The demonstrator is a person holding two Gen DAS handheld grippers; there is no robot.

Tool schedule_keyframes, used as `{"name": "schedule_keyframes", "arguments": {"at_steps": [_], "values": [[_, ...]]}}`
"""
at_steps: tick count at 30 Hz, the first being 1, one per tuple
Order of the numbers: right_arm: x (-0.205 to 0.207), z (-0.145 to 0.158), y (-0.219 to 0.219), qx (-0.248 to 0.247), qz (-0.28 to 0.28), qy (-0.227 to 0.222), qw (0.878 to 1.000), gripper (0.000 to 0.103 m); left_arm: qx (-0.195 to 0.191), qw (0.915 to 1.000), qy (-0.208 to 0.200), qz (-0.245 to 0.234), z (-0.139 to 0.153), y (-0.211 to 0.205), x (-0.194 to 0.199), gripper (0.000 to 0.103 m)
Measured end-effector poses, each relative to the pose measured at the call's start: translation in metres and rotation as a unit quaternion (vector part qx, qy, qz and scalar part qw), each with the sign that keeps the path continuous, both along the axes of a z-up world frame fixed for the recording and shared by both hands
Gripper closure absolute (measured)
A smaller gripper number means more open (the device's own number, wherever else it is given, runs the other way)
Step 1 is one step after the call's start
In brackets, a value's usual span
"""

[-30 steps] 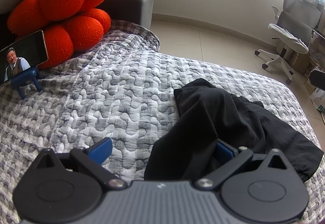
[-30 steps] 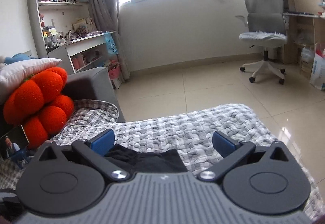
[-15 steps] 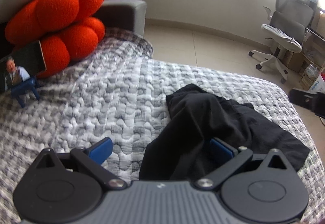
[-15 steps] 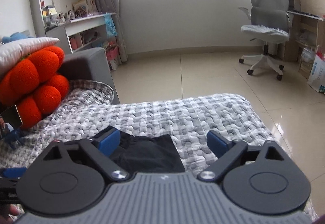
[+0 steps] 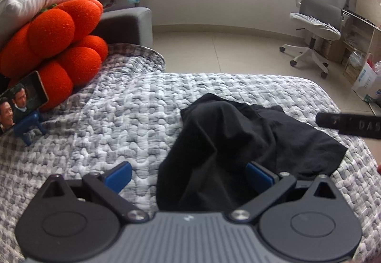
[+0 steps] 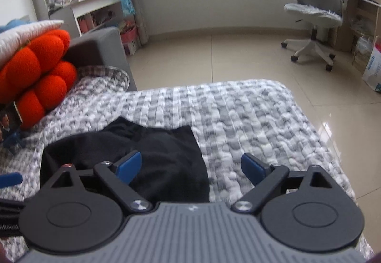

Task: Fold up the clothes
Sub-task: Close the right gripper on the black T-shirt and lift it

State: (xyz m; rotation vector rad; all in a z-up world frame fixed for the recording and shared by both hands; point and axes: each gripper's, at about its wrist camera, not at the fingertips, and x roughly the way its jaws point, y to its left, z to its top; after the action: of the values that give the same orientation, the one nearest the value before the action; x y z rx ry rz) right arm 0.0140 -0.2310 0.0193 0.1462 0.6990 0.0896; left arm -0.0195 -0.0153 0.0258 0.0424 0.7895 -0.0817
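1. A black garment (image 5: 238, 141) lies crumpled on a grey-and-white quilted bedspread (image 5: 114, 124), toward its right side in the left wrist view, with one flat panel spread out to the right and a bunched ridge running toward the camera.
2. The left gripper (image 5: 188, 173) is spread wide, both blue pads apart. The near end of the garment lies between the fingers, and its cloth covers part of the right-hand pad (image 5: 259, 176). The left-hand pad sits over bare bedspread.
3. The right gripper (image 6: 190, 166) is also wide open and holds nothing. Its left-hand pad (image 6: 129, 165) is over the garment (image 6: 152, 155), while its right-hand pad is over bare bedspread (image 6: 250, 120).
4. In the left wrist view a dark bar enters from the right edge, over the garment's far right corner; it may be part of the other gripper, though I cannot tell.
5. An orange plush cushion (image 5: 54, 48) sits at the far left, under a white pillow (image 5: 35, 1).
6. A phone (image 5: 21, 101) showing video leans on a blue stand just in front of the cushion.
7. A grey office chair (image 6: 316, 12) stands on the tiled floor at the far right.
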Motion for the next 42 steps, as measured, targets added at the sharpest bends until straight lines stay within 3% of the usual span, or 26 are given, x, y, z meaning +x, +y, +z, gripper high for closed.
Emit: {"name": "schedule_keyframes", "arguments": {"at_steps": [8,14,16,19,21,23,30,38,42], "values": [[-0.006,-0.007,-0.015,0.031,0.030,0.037,0.998,0.009,-0.007,0.9999,-0.001,-0.012,0.003,-0.009,-0.001,0.001],[-0.008,-0.014,-0.025,0.061,0.054,0.070,0.994,0.012,0.010,0.9998,-0.005,-0.016,-0.002,-0.002,-0.003,0.001],[-0.006,-0.019,-0.025,0.073,0.063,0.086,0.992,0.021,0.013,0.9998,-0.001,-0.012,-0.006,0.003,-0.001,0.001],[-0.003,-0.021,-0.014,0.082,0.089,0.093,0.988,0.044,0.015,0.9999,0.002,-0.005,-0.010,0.010,-0.001,0.001],[-0.002,-0.020,-0.006,0.086,0.111,0.092,0.986,0.073,0.019,0.9998,0.001,-0.002,-0.012,0.015,-0.002,0.001],[0.000,-0.017,0.002,0.081,0.121,0.083,0.986,0.090,0.021,0.9998,-0.001,-0.003,-0.012,0.019,-0.005,0.001],[-0.001,0.001,0.000,0.069,0.105,0.008,0.992,0.097,0.020,0.9988,-0.028,-0.037,-0.008,0.035,-0.023,0.001],[-0.001,0.021,-0.004,0.055,0.085,-0.079,0.992,0.099,-0.027,0.9928,-0.053,-0.104,0.005,0.036,-0.040,0.001],[-0.002,0.028,-0.005,0.068,0.075,-0.108,0.989,0.099,0.005,0.9822,-0.081,-0.169,0.006,0.015,-0.055,0.001]]}}
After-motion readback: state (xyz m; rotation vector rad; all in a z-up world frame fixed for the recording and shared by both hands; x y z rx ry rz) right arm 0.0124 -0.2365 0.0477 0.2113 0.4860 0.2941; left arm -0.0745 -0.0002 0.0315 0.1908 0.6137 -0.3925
